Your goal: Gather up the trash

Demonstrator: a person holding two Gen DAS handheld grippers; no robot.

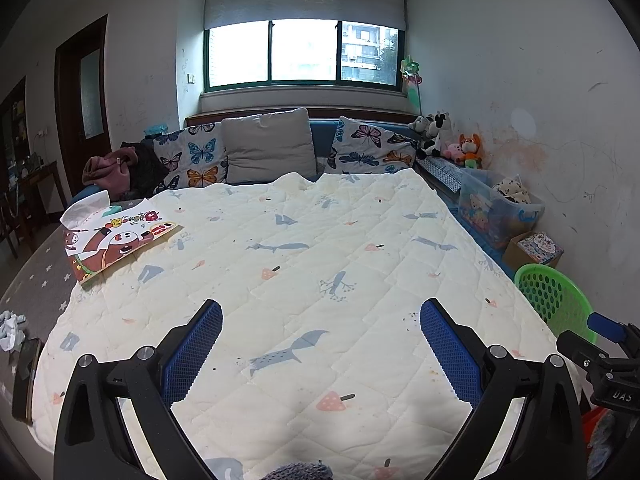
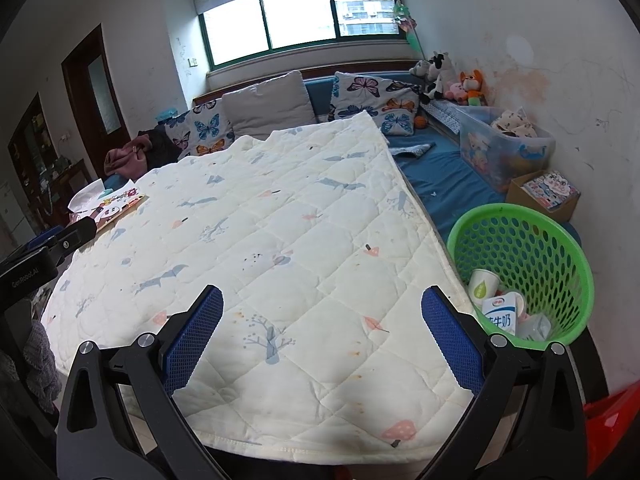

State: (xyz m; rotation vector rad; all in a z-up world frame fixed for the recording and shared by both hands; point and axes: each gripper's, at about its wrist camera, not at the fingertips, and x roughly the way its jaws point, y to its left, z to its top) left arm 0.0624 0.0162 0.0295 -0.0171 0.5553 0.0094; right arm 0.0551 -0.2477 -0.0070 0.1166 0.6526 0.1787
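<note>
A green perforated basket (image 2: 532, 256) stands on the blue mat at the right of the quilt; it also shows in the left wrist view (image 1: 554, 300). Inside it lie a paper cup (image 2: 482, 285), a milk carton (image 2: 498, 314) and clear plastic scraps (image 2: 536, 326). My left gripper (image 1: 320, 354) is open and empty above the near part of the cream quilt (image 1: 304, 248). My right gripper (image 2: 322, 344) is open and empty over the quilt's near right part (image 2: 280, 240), just left of the basket. Crumpled paper (image 1: 12, 328) lies on the floor at the left.
A cartoon-printed tissue pack (image 1: 116, 240) lies at the quilt's left edge. Butterfly and grey cushions (image 1: 266, 148) line the far sofa. A clear toy bin (image 2: 502, 144) and a cardboard box (image 2: 546, 194) stand by the right wall. Something red (image 2: 612, 428) sits at the near right.
</note>
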